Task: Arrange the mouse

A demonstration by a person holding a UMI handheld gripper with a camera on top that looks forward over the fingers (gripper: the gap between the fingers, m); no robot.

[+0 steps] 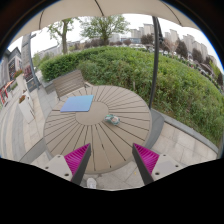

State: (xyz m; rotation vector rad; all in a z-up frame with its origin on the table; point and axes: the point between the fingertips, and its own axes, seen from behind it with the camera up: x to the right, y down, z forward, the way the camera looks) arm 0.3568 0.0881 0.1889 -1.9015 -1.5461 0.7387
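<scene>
A small grey mouse [113, 119] lies on the round wooden slatted table [95, 135], right of centre. To its left and a little farther off lies a blue mouse pad [78, 102], with nothing on it. My gripper [112, 166] is held above the table's near edge, well short of the mouse. It is open, the magenta pads [78, 158] wide apart with nothing between them.
A grey chair [68, 82] stands at the table's far side. An umbrella pole [155, 60] rises to the right of the table, and a green hedge [150, 75] runs behind. Paved ground surrounds the table, with a small white object [91, 182] low between the fingers.
</scene>
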